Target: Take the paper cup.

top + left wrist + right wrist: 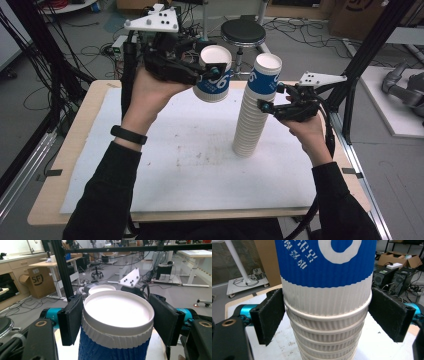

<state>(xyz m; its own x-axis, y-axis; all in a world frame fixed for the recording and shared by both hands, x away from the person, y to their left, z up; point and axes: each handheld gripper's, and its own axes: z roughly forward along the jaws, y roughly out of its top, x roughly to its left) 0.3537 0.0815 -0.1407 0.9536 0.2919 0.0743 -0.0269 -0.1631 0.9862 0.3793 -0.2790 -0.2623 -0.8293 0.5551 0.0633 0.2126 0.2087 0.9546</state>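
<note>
Cup (215, 70) clenched in left claw (212, 68), upside down, beside stack (252, 115); right claw (270, 97) grips stack.

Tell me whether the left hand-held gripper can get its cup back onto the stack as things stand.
Probably yes. The left hand-held gripper holds the cup beside the stack, whose top is uncovered; the right hand-held gripper grips lower down.
</note>
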